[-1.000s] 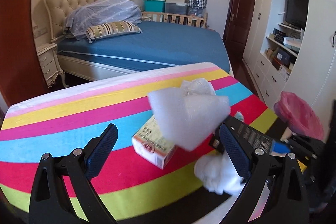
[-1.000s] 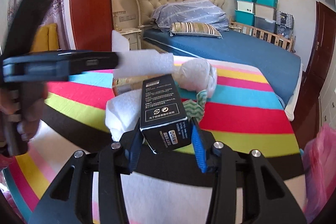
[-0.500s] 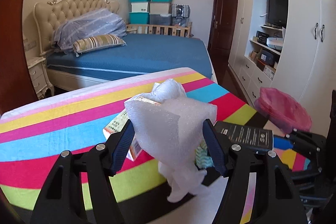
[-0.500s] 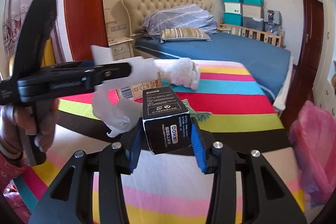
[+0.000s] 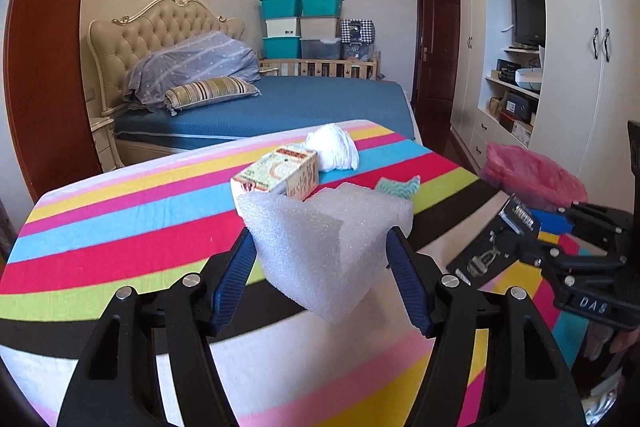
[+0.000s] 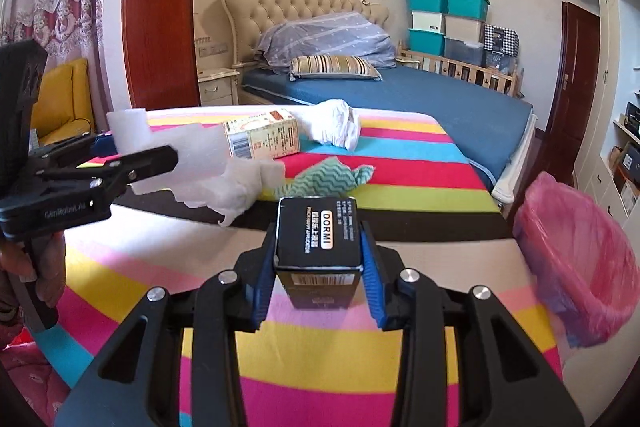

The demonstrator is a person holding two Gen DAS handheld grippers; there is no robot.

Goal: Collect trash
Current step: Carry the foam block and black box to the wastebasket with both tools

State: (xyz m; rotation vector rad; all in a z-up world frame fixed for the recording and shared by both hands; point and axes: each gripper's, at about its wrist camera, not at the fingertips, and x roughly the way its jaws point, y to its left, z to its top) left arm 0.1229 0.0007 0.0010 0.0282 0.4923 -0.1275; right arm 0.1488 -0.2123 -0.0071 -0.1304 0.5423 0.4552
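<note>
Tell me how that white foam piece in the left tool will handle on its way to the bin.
The white foam piece looks light: it sits in the left tool without drooping. It is probably squashy, since its folded sheet bows between the blue pads. In the right wrist view a ragged white strip hangs below, likely to flap or snag.

The white foam block [image 5: 328,247] hid the near corner of the cream printed carton [image 5: 280,173] and part of the teal zigzag cloth [image 5: 400,186]. The glossy black box [image 6: 318,239] covered that cloth's lower edge. The pink bin bag [image 6: 576,259] was blurred, and its base could not be seen. Small print on the black box and carton was too small to read. The hand [image 6: 24,259] on the left gripper's handle was cut off by the frame edge.
</note>
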